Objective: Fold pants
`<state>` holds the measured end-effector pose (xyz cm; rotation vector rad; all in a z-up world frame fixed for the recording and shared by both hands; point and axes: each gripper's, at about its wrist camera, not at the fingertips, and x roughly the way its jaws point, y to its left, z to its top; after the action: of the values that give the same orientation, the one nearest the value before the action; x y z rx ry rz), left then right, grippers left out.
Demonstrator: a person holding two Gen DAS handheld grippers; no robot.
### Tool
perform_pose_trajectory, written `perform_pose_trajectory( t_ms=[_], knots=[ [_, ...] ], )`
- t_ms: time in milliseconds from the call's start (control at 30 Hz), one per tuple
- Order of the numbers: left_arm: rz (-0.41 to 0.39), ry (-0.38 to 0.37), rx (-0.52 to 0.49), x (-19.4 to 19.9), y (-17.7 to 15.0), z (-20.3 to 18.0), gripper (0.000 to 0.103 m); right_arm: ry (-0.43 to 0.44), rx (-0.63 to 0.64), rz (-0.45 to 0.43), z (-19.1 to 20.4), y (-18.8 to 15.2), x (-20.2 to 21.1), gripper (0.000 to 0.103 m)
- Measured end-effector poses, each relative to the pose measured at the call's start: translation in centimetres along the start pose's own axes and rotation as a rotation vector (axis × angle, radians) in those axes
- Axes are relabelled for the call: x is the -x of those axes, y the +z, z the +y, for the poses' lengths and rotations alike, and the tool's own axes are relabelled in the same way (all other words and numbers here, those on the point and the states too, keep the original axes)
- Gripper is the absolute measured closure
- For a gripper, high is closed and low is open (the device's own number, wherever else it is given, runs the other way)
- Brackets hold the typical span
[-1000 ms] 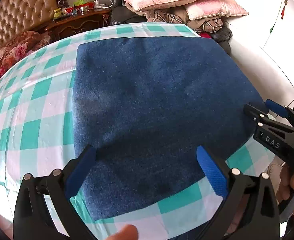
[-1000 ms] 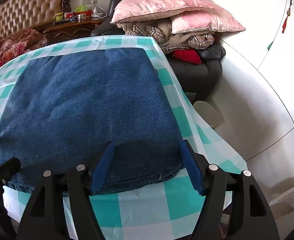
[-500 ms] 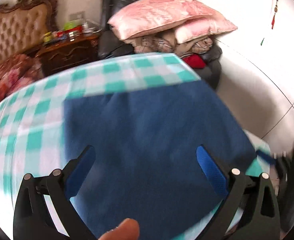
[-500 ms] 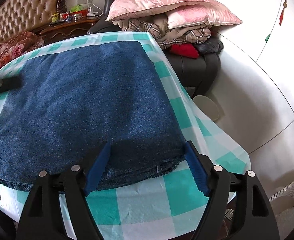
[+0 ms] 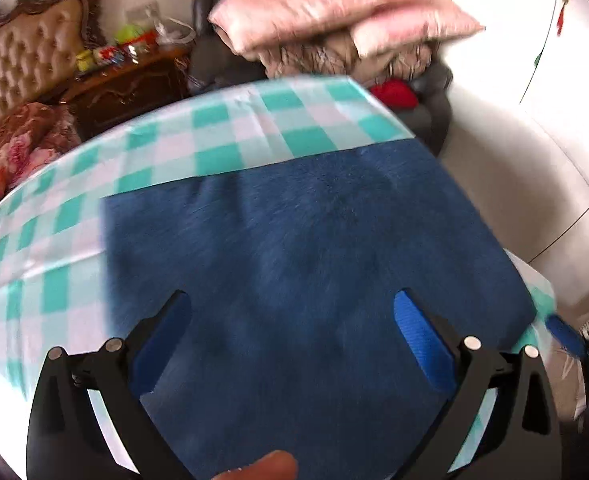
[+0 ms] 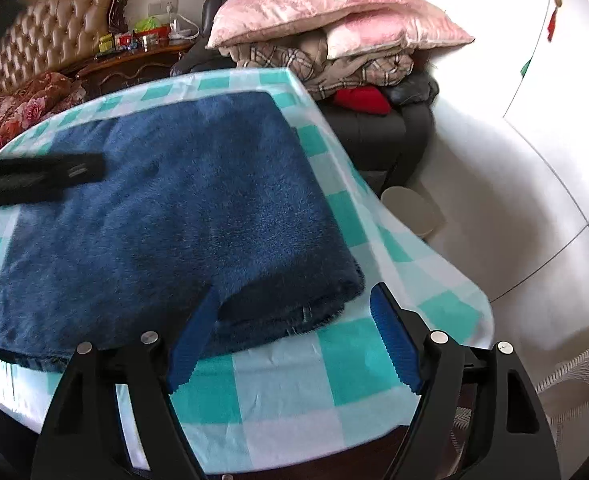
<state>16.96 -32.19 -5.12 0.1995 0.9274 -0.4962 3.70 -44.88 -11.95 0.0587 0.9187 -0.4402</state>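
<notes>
The blue denim pants [image 6: 174,216] lie folded into a flat thick rectangle on the green-and-white checked tablecloth [image 6: 278,392]. They also fill the left wrist view [image 5: 302,248]. My left gripper [image 5: 290,324] is open and empty, hovering over the pants' near part. My right gripper [image 6: 290,320] is open and empty at the pants' near right corner, its fingers apart from the cloth. A dark blurred bar, the left gripper's finger [image 6: 42,180], crosses the left of the right wrist view. The right gripper's blue tip [image 5: 566,340] shows at the left wrist view's right edge.
A dark chair piled with pink pillows [image 6: 326,8] and folded blankets [image 6: 334,68] stands behind the table. A wooden nightstand [image 6: 134,64] with small items and a tufted headboard [image 6: 50,36] are at back left. A pale bin [image 6: 410,208] sits on the white floor at right.
The left gripper has moved forward over the pants, with motion blur. The right gripper has drawn back toward the table's near edge. Both stayed open.
</notes>
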Motion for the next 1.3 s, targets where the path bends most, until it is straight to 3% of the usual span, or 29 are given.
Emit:
perform_pose_trajectory(
  t_ms=[133, 367, 600, 833, 1300],
  knots=[
    [-0.051, 0.076, 0.013, 4.8, -4.6, 1.5, 0.002, 0.011, -0.017, -0.014, 0.0, -0.5, 1.8, 0.028],
    [-0.037, 0.058, 0.042, 8.4, -9.7, 2.4, 0.002, 0.035, -0.04, -0.041, 1.0, -1.4, 5.0, 0.024],
    [-0.09, 0.033, 0.041, 10.4, -10.4, 2.3, 0.002, 0.053, -0.046, -0.078, 1.7, -1.5, 7.2, 0.024],
    [-0.077, 0.024, 0.078, 10.3, -10.2, 2.8, 0.002, 0.037, -0.032, -0.075, 2.1, -1.6, 7.5, 0.024],
    [-0.1, 0.034, 0.048, 10.4, -10.0, 2.1, 0.002, 0.058, -0.024, -0.067, 2.4, -1.6, 7.2, 0.024]
  ],
)
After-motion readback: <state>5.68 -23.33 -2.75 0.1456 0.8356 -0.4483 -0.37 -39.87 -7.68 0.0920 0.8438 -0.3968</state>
